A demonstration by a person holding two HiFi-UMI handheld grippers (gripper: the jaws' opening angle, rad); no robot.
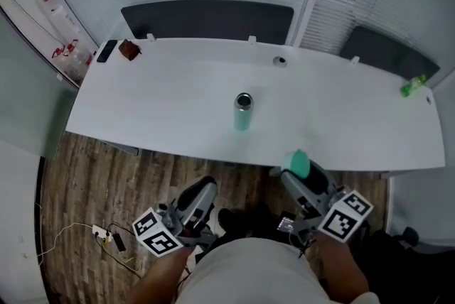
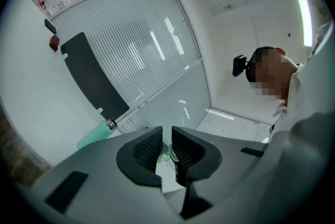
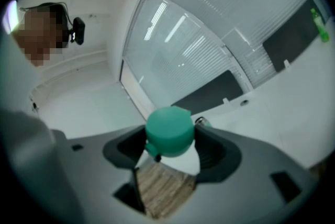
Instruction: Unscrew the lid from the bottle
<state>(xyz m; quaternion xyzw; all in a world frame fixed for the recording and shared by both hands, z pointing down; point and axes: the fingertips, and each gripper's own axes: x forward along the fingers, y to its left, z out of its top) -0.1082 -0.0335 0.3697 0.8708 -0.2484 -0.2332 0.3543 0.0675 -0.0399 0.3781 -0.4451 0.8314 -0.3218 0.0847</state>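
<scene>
The teal bottle [image 1: 242,115] stands upright near the table's front edge, its steel mouth bare. Its teal lid [image 1: 299,163] is off the bottle, with my right gripper [image 1: 302,172] shut on it just off the table's front edge, right of the bottle. In the right gripper view the lid [image 3: 169,131] fills the gap between the jaws of the right gripper [image 3: 170,139]. My left gripper [image 1: 205,187] hangs lower left, over the floor. Seen from the left gripper view, the left gripper [image 2: 167,145] has its jaws a narrow slit apart with nothing between them, and the bottle [image 2: 97,136] lies beyond.
The white table [image 1: 178,104] carries a black phone [image 1: 106,50] and a brown object [image 1: 129,50] at the far left. A round grommet [image 1: 280,61] sits at the back, a green spray bottle [image 1: 412,86] at the far right. A power strip [image 1: 103,233] lies on the floor.
</scene>
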